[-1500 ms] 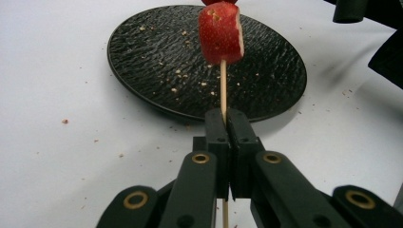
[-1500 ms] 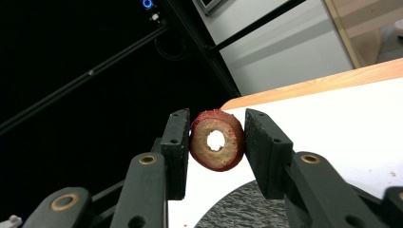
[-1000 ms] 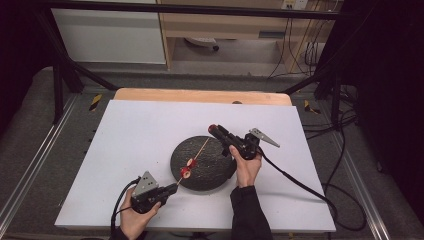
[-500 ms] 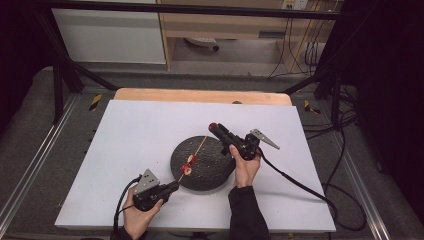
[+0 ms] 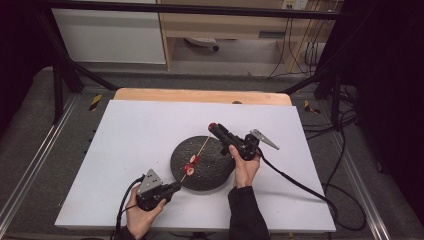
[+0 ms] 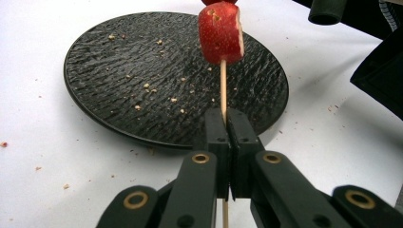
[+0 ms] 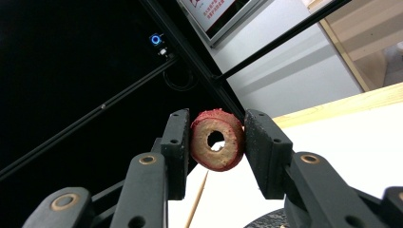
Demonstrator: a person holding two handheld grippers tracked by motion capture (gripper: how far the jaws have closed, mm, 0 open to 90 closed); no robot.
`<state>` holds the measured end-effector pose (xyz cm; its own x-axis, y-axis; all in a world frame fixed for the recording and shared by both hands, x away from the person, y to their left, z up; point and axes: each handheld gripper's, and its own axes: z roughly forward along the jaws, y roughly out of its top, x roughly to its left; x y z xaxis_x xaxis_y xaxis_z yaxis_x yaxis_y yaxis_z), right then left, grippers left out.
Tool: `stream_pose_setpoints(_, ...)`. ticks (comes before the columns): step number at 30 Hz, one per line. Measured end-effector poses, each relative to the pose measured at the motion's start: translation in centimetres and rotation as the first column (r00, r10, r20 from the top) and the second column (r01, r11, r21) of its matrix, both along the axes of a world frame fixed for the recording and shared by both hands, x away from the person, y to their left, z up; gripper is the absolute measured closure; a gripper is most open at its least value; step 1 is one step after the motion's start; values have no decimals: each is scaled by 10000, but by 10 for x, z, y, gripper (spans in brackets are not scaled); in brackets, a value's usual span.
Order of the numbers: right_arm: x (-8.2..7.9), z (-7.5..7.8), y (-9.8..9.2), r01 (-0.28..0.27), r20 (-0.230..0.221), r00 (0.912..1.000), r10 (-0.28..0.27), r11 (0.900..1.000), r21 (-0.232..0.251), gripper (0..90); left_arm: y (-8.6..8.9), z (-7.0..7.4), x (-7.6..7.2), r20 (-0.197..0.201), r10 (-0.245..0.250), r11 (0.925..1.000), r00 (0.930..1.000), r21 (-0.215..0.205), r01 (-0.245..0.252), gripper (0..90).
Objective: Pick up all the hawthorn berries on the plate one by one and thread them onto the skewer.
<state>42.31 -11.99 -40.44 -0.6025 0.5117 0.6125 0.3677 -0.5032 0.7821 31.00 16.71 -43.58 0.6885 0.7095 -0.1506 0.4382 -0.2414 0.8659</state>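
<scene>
A thin wooden skewer (image 5: 199,154) slants over the black textured plate (image 5: 215,172), with two red fruit pieces (image 5: 191,165) threaded on it. My left gripper (image 5: 173,187) is shut on the skewer's lower end at the plate's near-left edge; in the left gripper view the jaws (image 6: 227,142) pinch the stick below a red fruit chunk (image 6: 220,32). My right gripper (image 5: 213,128) hovers past the skewer's far tip, shut on a red-skinned ring slice (image 7: 217,140) with a hole through its middle. The skewer's tip (image 7: 198,195) shows just below that slice.
The plate (image 6: 142,76) carries scattered crumbs and sits mid-table on a white sheet (image 5: 140,135). A wooden strip (image 5: 200,95) runs along the far edge. Cables trail from both grippers toward the near and right sides. A black frame surrounds the table.
</scene>
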Motion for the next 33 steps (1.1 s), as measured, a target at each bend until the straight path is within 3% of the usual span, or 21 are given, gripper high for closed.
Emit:
stream_pose_setpoints(14, -2, -4, 3, -85, -33, 10000, 86, 10000, 44, 629, -5, 2, 3, -40, 106, 9999, 9999, -76, -107, 884)
stream_pose_setpoints(33, -4, -6, 5, -245, -42, 9997, 245, 9997, -64, 630, -19, 11, 12, -79, 297, 9984, 9995, -487, -300, 885)
